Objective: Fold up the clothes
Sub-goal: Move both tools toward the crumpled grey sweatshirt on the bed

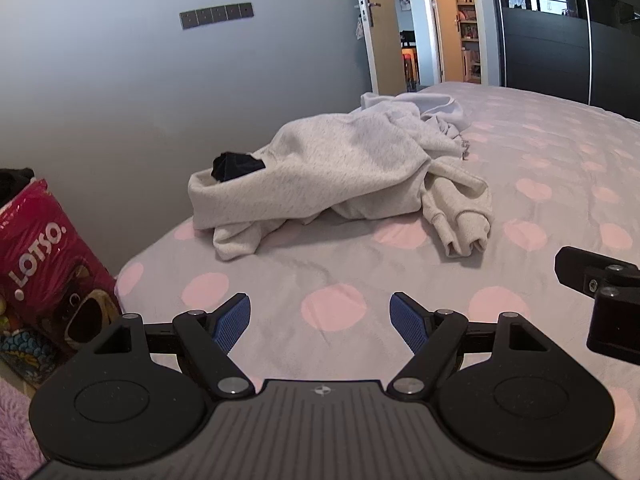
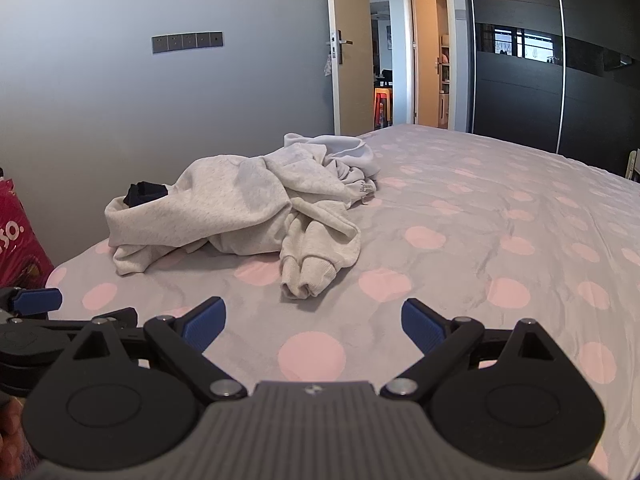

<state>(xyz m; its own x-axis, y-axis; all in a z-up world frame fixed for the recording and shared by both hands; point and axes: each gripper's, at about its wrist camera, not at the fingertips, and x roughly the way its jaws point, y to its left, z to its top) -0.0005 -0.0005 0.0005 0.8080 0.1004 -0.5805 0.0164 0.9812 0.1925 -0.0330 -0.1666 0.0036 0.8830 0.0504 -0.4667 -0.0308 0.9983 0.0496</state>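
A crumpled pale grey sweatshirt [image 1: 352,168] is seen heaped on the bed, toward its left edge and near the wall, unfolded. Two ribbed cuffs [image 2: 306,276] are bunched together at the near side of the heap, resting on the sheet. A dark garment [image 1: 236,166] is partly tucked under the heap's left end, only a small part being visible. A lighter, whiter garment [image 2: 344,150] is lodged at the far end of the heap, touching it; a care label [image 2: 366,190] is exposed just below it. The bed [image 1: 540,168] is covered by a grey sheet with large pink dots, lightly wrinkled. The left gripper [image 1: 320,322] is held above the near part of the sheet, angled downward, its blue pads [image 1: 236,320] spread wide with nothing between them, well apart from the clothes. The right gripper [image 2: 314,326] is held likewise beside it, jaws wide and empty, its blue pads [image 2: 424,326] over a pink dot. A red bag [image 1: 44,264] printed with "LOTSO" is noted beside the bed at the left. A grey wall with a switch panel [image 2: 187,43], an open door [image 1: 370,20] and a dark sliding wardrobe [image 2: 520,76] are noted beyond.
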